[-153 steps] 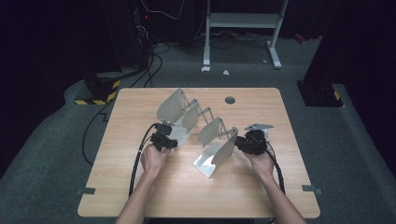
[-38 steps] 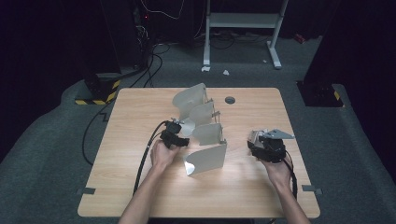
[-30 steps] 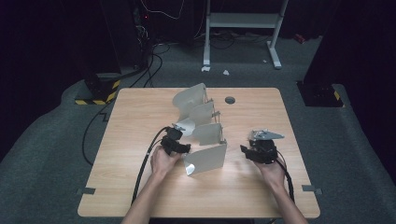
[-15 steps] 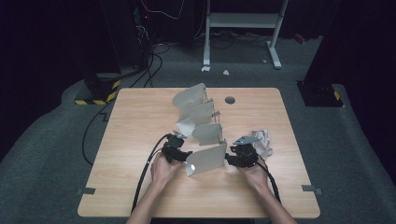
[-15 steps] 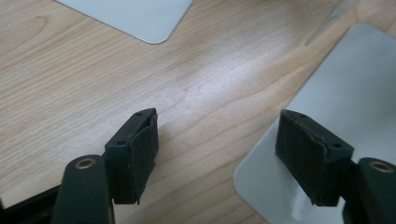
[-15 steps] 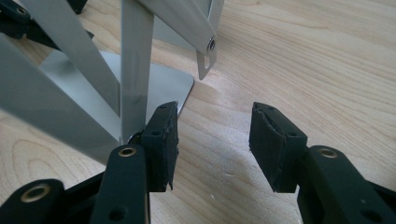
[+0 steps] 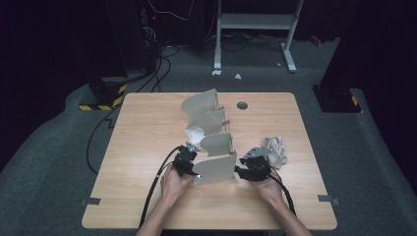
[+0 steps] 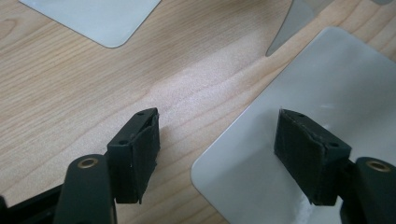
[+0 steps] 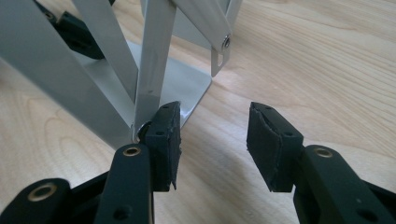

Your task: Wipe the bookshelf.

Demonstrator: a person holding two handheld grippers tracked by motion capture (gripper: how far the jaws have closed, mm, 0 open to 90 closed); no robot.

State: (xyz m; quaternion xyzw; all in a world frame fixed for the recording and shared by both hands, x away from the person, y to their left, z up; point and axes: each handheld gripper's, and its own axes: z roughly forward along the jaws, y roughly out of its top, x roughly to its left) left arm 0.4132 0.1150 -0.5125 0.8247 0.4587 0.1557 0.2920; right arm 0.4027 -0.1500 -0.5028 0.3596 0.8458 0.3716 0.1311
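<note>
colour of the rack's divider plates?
Pale matte grey metal; the rack's divider plates show best in the high view, standing in a row on the light wooden table.

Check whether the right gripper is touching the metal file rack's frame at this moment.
Touching. In the right gripper view, one jaw of the right gripper presses against the lower end of a bar of the metal file rack; the other jaw stands clear over the table.

Wooden table, grey folding rack, crumpled cloth

Dark lab: lone wooden table, floor cables, equipment stand.
</note>
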